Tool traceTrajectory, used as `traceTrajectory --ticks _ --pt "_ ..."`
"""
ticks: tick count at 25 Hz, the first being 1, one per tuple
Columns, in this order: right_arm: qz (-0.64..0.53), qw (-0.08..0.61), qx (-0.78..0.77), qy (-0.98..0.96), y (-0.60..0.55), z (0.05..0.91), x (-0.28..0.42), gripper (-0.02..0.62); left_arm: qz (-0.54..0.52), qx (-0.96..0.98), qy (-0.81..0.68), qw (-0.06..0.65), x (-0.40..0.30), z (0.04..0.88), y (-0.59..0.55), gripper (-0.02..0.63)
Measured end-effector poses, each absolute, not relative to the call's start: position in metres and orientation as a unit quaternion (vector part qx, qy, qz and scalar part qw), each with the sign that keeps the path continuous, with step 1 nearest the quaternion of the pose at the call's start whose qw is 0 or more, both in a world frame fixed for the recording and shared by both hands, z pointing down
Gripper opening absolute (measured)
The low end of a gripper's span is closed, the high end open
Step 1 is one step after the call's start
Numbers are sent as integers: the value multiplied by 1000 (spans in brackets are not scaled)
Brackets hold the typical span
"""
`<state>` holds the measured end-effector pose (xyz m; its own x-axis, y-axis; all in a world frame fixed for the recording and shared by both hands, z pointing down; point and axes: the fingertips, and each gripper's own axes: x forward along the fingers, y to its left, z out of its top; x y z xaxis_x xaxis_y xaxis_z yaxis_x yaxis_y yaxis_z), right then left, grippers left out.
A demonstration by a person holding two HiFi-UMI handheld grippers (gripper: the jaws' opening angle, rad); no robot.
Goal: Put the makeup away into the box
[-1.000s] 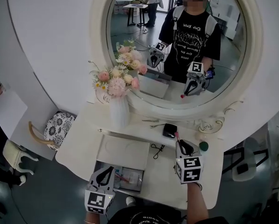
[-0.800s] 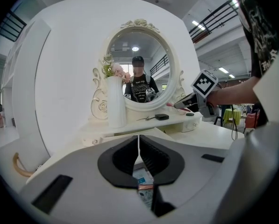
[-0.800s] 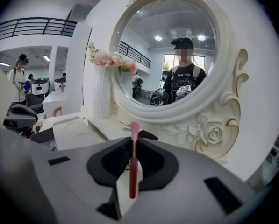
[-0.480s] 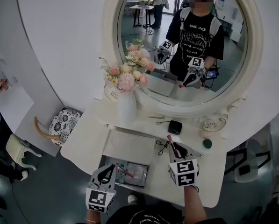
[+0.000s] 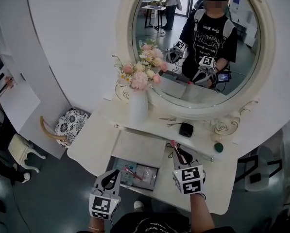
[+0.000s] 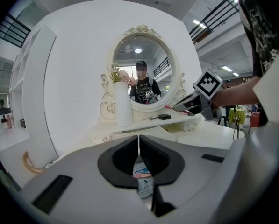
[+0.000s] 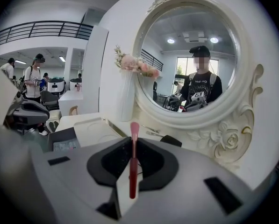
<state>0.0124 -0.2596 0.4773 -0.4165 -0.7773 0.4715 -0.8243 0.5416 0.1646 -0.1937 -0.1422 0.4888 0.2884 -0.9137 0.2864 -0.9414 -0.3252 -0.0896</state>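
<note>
My right gripper [image 5: 178, 152] is shut on a thin pink-red makeup stick [image 7: 132, 162], whose pink tip [image 5: 173, 142] pokes out past the jaws. It hovers over the tabletop just right of the open white box [image 5: 116, 161], whose lid [image 5: 140, 147] stands raised behind it. Inside the box lie packets and a pink item [image 5: 130, 171]. My left gripper [image 5: 112, 175] is at the box's front left corner, jaws together and empty. In the left gripper view the box contents [image 6: 141, 176] show below the closed jaws, with the right gripper [image 6: 195, 101] beyond.
On the dressing table [image 5: 93, 144] stand a white vase of pink flowers [image 5: 138, 106], a black compact [image 5: 186, 129], thin metal pins [image 5: 169, 123], a black wire loop [image 5: 169, 154] and a green round item [image 5: 218, 147]. The oval mirror [image 5: 198, 47] rises behind. A patterned stool [image 5: 69, 125] sits left.
My right gripper has carried the stick leftwards, from right of the black compact to beside the box. The left gripper has shifted slightly along the box's front.
</note>
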Motion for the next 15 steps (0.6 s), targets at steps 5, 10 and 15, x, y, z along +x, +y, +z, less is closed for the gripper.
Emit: traceTrajectory --ticks 5,10,15 --pt "43 256 461 -849 -249 479 -2 49 143 797 -585 49 -199 490 -135 23" --pt "38 263 445 -855 -241 483 -13 49 144 795 -588 48 -203 489 -129 23" --pt "36 263 433 -861 -235 485 -25 49 143 790 -595 46 -211 489 -122 23"
